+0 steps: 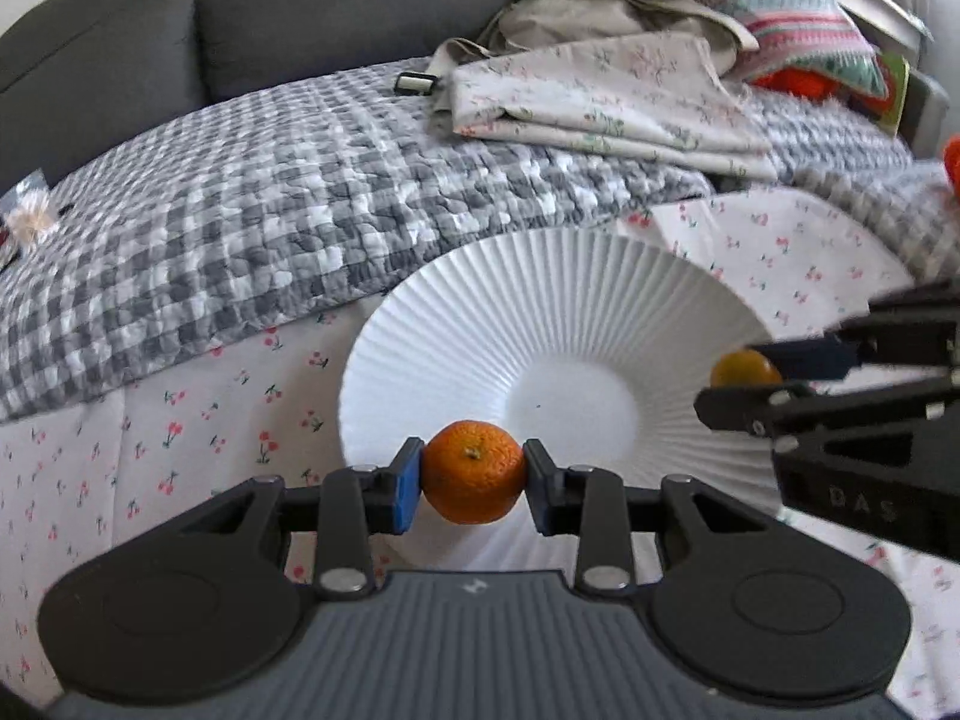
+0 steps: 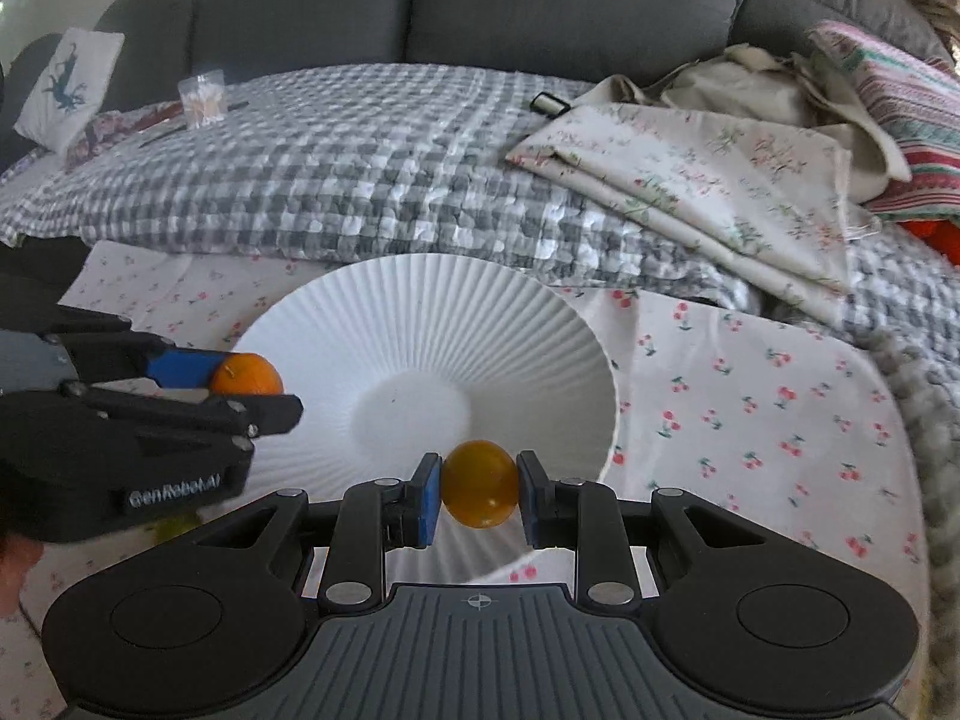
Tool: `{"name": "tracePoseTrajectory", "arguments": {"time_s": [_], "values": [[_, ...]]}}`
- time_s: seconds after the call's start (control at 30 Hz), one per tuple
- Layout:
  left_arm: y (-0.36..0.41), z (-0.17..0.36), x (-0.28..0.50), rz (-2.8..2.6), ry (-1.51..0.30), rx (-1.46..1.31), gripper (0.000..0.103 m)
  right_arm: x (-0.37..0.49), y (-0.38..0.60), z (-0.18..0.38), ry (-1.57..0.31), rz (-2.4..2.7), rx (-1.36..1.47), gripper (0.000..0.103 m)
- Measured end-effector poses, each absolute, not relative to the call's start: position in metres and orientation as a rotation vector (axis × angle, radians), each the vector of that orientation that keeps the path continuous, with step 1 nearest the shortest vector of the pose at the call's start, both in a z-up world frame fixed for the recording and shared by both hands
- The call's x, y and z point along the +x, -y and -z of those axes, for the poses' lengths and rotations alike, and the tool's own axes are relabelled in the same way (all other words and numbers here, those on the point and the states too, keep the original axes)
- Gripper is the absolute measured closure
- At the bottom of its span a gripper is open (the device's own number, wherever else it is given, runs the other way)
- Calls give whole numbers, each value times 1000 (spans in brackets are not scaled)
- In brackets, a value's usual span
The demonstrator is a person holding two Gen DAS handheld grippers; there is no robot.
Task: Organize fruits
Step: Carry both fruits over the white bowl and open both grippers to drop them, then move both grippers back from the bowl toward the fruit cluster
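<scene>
The left gripper (image 1: 474,474) clamps a tangerine (image 1: 475,471) over the near rim of the white plate (image 1: 540,312), while the right gripper (image 2: 479,486) pinches a yellow fruit (image 2: 480,485) above the plate's opposite edge.

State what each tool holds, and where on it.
Left tool: orange mandarin, pinched at its sides. Right tool: yellow-orange fruit, also at its sides.

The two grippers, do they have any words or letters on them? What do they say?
"GenRobot.AI": white letters on the side of the left gripper, seen from the right wrist view.
"DAS": faint raised letters on the side of the right gripper, seen from the left wrist view; blurred, so there may be more.
Nothing else here is readable.
</scene>
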State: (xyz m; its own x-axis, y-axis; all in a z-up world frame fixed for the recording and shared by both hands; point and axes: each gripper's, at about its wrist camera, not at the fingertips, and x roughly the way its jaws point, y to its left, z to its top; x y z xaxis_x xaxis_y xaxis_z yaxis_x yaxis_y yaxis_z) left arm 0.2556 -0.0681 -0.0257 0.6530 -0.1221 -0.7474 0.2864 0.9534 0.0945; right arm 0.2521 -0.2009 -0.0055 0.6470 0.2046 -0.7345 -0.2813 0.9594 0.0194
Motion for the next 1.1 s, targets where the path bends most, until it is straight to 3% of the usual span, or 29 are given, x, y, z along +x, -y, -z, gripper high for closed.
{"name": "tracePoseTrajectory", "arguments": {"time_s": [0.57,0.73,0.8,0.83,1.1], "values": [[88,41,253,248,-800,308,66,267,193,30,-802,-262,-125,77],[87,36,248,274,-802,311,40,266,199,27,-804,-238,-94,75],[86,31,245,278,-798,313,36,263,204,22,-798,-214,-72,57],[85,29,245,275,-796,309,35,261,208,18,-788,-210,-53,53],[60,4,234,224,-801,209,32,241,233,-8,-766,-185,50,46]]}}
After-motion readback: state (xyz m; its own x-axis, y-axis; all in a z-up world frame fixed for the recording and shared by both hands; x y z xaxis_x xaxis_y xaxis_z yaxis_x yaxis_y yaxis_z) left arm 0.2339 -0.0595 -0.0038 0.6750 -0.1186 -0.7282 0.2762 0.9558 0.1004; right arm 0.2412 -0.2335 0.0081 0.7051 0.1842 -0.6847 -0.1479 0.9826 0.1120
